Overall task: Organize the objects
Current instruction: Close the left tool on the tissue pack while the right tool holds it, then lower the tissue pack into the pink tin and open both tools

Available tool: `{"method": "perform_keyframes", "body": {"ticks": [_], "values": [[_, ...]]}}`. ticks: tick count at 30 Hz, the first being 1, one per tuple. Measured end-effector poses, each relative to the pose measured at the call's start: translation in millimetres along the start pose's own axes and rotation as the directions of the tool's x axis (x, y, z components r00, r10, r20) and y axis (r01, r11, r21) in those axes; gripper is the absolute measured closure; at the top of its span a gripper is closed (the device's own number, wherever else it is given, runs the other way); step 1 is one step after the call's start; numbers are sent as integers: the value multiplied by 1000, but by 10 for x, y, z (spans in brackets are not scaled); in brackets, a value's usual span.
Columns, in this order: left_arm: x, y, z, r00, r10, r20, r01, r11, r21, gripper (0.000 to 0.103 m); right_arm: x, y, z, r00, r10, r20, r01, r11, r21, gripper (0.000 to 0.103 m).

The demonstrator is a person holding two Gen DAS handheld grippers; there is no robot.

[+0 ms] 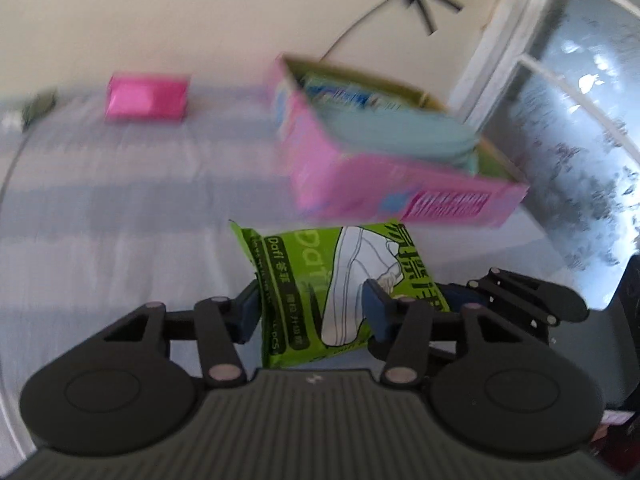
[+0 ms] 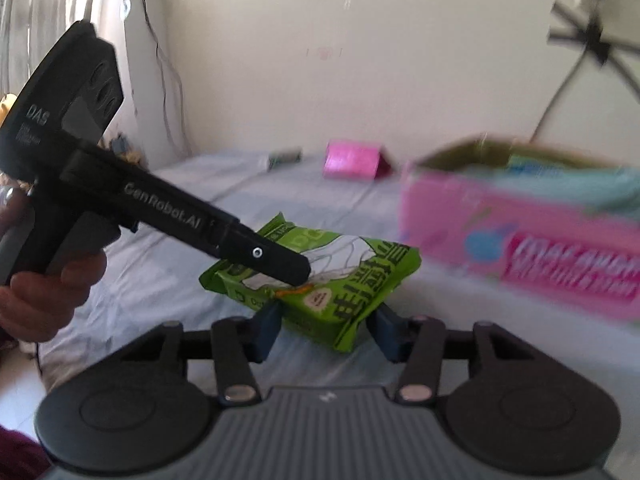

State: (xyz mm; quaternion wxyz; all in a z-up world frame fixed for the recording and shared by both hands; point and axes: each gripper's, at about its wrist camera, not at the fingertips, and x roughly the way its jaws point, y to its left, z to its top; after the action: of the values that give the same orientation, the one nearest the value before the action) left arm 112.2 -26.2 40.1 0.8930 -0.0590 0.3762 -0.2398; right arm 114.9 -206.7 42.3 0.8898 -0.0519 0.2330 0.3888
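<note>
A green wipes packet with a white shoe picture is held above the bed. My left gripper is shut on it, one finger on each side. In the right wrist view the same packet sits between my right gripper's fingers, which clamp its near end, while the left gripper grips it from the left. A pink open cardboard box holding teal and blue packets stands just beyond; it also shows in the right wrist view.
A small magenta pack lies farther back on the pale sheet, also in the right wrist view. A dark small item lies near the wall. A frosted window is on the right.
</note>
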Motion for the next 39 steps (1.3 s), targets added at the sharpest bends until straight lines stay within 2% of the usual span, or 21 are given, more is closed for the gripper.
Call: {"method": "perform_keyframes", "body": {"ticks": [4,7,10,14,20,22,23,24,29,34,39], "values": [[-38,-265,369,995,-46,85,40,997,70,47,-251,-198,215,990,-74,120,75,997,-1,55],[77,-516,619,987,-57,149,35,988,148,47,-323,-383,372,975,-147,170,152,988,-16,55],[298,-663,824,980,-52,192,15,981,191,47,-268,-611,495,964,-194,180,199,980,-7,55],[606,-701,960,983,-32,180,-1,983,185,47,-105,-844,501,961,-230,151,234,972,-9,55],[996,-647,990,995,21,102,-37,988,152,46,189,-1031,449,966,-252,58,252,968,6,54],[1069,-617,968,996,44,75,-54,988,146,37,170,-1061,417,967,-246,61,244,969,44,44],[1078,-598,955,995,59,77,-70,987,146,35,157,-1081,414,964,-257,70,253,965,64,34],[1072,-586,950,994,69,87,-81,986,144,31,133,-1089,400,962,-262,81,256,964,75,32],[904,-585,932,986,96,134,-113,985,132,29,-22,-1103,357,955,-270,126,249,955,161,32],[715,-746,773,965,180,192,-217,958,190,29,-218,-1097,311,934,-309,181,251,925,286,32],[501,-806,611,954,206,219,-250,948,196,29,-409,-1022,227,929,-313,196,222,897,383,30]]}}
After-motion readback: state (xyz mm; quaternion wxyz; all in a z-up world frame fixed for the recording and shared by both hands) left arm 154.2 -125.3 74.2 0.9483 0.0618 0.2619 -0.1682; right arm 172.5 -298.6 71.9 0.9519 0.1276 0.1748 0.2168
